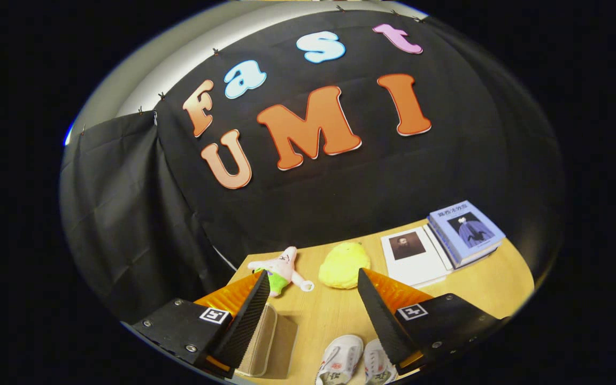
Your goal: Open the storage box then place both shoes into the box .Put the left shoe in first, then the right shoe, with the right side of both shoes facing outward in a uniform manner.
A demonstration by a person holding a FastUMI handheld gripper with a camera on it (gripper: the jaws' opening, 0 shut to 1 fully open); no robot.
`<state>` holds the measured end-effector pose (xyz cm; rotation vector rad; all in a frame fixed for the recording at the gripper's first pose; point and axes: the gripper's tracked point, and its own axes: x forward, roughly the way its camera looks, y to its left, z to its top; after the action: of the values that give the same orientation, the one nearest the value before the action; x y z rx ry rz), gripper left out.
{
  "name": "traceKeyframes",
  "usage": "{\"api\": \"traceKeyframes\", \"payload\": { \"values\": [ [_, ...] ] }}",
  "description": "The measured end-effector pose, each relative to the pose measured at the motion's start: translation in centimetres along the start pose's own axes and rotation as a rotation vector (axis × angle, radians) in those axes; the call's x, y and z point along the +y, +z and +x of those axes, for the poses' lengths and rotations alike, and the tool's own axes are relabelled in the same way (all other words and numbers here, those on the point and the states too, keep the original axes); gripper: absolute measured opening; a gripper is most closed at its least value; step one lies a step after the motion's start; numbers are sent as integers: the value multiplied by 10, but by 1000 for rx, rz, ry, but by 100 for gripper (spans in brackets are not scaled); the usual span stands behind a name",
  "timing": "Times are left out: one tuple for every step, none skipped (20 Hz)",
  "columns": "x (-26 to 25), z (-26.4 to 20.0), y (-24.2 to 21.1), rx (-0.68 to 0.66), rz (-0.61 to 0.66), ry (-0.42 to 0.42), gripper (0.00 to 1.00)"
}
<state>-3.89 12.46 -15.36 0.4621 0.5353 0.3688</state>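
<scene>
gripper view looks down over a wooden table (340, 315), and reading left to right: the storage box (268, 342), a tan, closed-looking box, sits low beside the left finger, partly behind it; a pink star plush (282, 270) and a yellow plush (344, 264) lie farther back; two white shoes (356, 363) rest side by side close under the right finger, toes pointing away toward the plush toys; a white book (412, 256) and a blue book (466, 230) lie beyond on the right. the gripper (313, 291) hangs above the table with fingers spread wide, holding nothing. the box lies down and left of the fingers, so the opening move likely means dropping toward that side first.
</scene>
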Motion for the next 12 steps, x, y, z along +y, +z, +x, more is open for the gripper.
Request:
{"api": "traceKeyframes", "payload": {
  "values": [
    [3, 4, -10, 29, 13, 13, 98],
    [7, 8, -21, 61, 25, 25, 98],
    [11, 13, -33, 97, 35, 40, 98],
    [16, 17, -45, 138, 44, 59, 98],
    [19, 19, -61, 187, 58, 75, 98],
    [22, 20, -76, 235, 77, 81, 99],
    [27, 21, -90, 271, 95, 100, 98],
    [31, 23, -105, 309, 113, 115, 99],
    [37, 26, -119, 354, 131, 138, 99],
    [43, 30, -134, 396, 152, 158, 99],
    [48, 32, -147, 438, 179, 178, 99],
    [50, 36, -158, 464, 214, 181, 98]
  ]
}}
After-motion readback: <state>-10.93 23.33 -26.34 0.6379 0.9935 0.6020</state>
